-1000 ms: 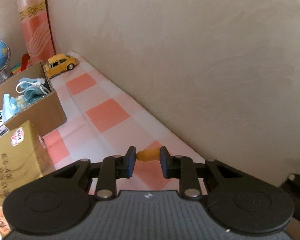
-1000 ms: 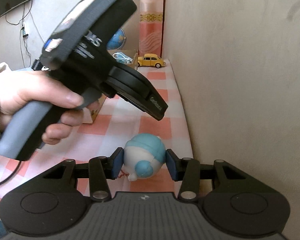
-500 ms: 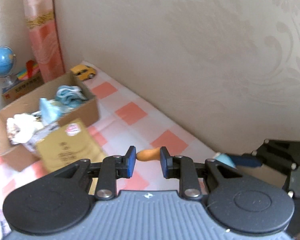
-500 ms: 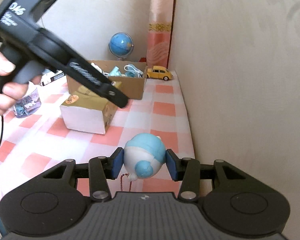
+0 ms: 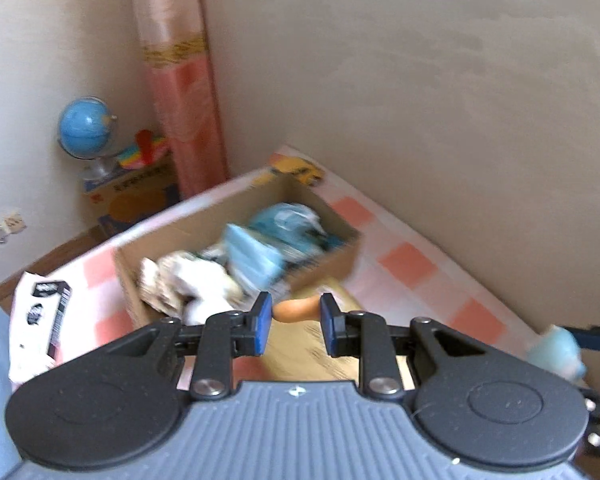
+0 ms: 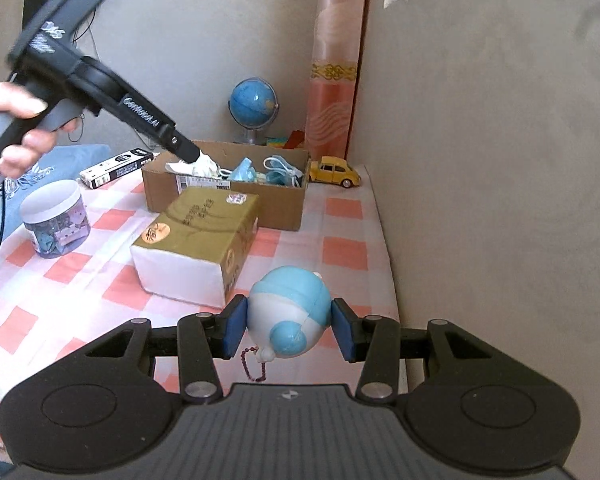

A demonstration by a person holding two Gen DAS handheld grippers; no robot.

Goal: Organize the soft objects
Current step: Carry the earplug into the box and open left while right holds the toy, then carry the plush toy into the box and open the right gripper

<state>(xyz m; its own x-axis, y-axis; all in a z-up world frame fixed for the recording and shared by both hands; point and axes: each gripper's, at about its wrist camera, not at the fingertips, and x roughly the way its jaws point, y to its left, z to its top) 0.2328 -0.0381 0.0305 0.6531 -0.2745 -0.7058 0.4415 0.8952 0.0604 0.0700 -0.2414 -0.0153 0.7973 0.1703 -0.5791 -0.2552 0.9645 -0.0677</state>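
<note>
- left hand-held gripper (image 5: 291, 322), pinching a small orange soft piece (image 5: 296, 309), has swung from the counter's wall edge to the open cardboard box (image 6: 284, 204) at the far corner: drop-off likely next.
- right hand-held gripper (image 6: 288, 328) still clamps the round blue-and-white soft toy (image 6: 288, 312) over the near wall edge.

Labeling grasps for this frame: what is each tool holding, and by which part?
Right tool: blue-and-white round toy, pinched across its sides. Left tool: small orange soft piece pinched between the pads; which part of it can't be told.
</note>
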